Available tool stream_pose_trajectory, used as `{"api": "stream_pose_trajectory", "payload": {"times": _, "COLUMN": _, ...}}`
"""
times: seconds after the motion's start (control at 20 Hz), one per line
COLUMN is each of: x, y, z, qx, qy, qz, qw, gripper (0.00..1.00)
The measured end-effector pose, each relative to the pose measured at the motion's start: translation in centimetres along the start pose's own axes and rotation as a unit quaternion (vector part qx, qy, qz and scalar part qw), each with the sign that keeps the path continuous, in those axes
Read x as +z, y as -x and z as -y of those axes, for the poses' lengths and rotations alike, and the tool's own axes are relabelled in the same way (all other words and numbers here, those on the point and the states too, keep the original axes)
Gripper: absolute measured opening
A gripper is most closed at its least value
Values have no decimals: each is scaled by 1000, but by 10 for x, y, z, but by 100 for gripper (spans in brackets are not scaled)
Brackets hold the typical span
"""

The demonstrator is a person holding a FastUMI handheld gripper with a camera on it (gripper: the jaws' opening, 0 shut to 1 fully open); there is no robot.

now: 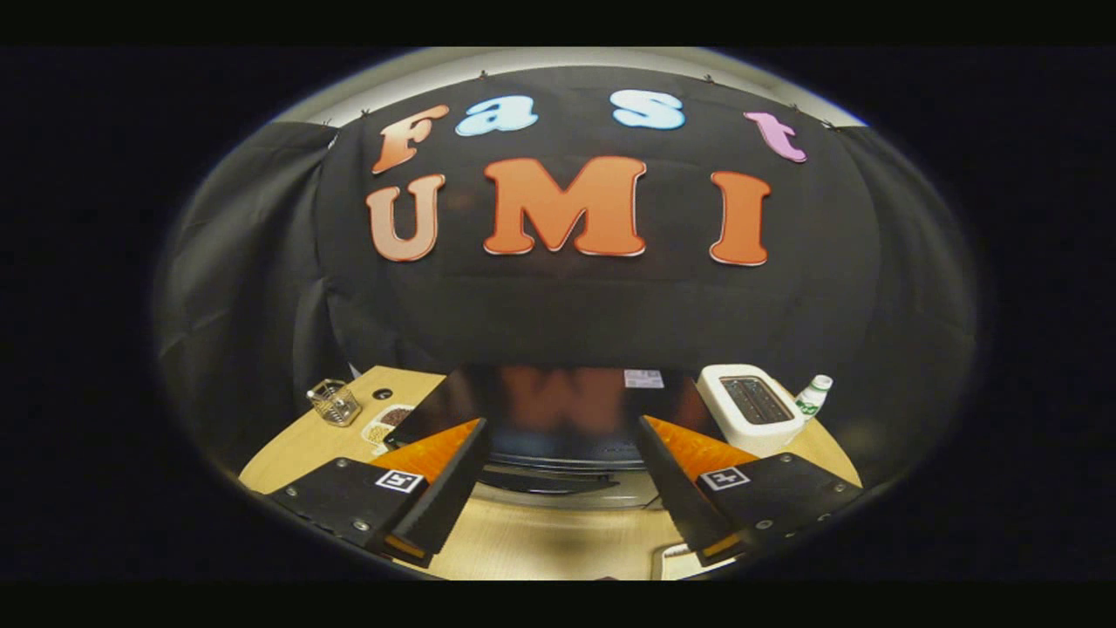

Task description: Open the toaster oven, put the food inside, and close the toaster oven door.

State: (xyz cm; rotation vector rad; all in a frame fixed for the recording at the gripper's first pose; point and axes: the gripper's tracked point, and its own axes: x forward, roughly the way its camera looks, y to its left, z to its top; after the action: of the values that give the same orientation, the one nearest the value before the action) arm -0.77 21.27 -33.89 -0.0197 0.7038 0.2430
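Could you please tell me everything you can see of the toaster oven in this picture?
The toaster oven is a dark, glossy box standing upright on the wooden table, just ahead of the open tongs. Its shiny top mirrors the wall and carries a small white sticker. A handle bar runs across the door, which looks closed. A white toaster stands close on one side; nothing visibly grips it.

A light wooden table (540, 541) carries the black toaster oven (558, 410). Left of the oven stand a small wire basket (334, 402) and a plate of food (388, 424) — right of it, a white toaster (750, 408) and a small bottle (814, 394). The gripper's (558, 488) fingers hang spread apart above the table — touching nothing.
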Motion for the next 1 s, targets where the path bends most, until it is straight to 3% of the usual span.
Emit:
{"api": "stream_pose_trajectory", "payload": {"times": 0.4, "x": -49, "y": -28, "z": -21, "qx": 3, "qy": 23, "qz": -52, "qw": 998, "gripper": 99}}
{"api": "stream_pose_trajectory", "payload": {"times": 0.5, "x": -47, "y": -28, "z": -22, "qx": 4, "qy": 5, "qz": -43, "qw": 999, "gripper": 100}}
{"api": "stream_pose_trajectory", "payload": {"times": 0.8, "x": -61, "y": -6, "z": -31, "qx": 23, "qy": 5, "qz": -30, "qw": 999, "gripper": 94}}
{"api": "stream_pose_trajectory", "payload": {"times": 1.0, "x": -94, "y": 26, "z": -38, "qx": 61, "qy": 14, "qz": -71, "qw": 996, "gripper": 92}}
